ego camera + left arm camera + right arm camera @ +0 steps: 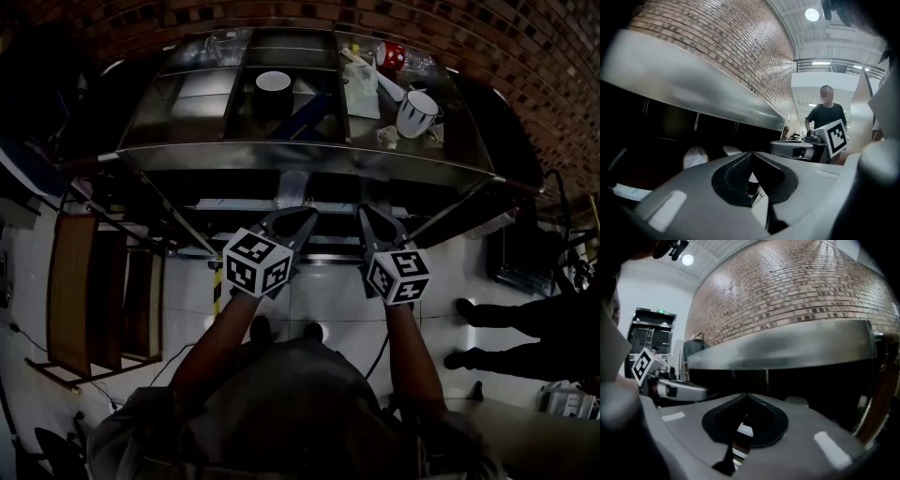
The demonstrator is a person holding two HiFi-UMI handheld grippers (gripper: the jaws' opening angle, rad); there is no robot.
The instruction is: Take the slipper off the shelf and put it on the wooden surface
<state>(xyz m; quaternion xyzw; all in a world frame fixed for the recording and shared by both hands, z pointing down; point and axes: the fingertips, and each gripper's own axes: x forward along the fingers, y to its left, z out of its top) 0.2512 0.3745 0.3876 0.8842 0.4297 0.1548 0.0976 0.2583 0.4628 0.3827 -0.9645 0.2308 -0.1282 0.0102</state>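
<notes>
Since nothing has been picked up yet, both claws hang level and side by side before the shelf [309, 157], forearms stretched forward and slightly inward from the chest. The left gripper [294, 221] has its jaws pinched together on nothing, and the right gripper [372, 217] is the same. The slipper [695, 157], as best I can judge, is one of the pale rounded shapes in the dark lower tier. The wooden surface [73, 291] stands well off to the left.
</notes>
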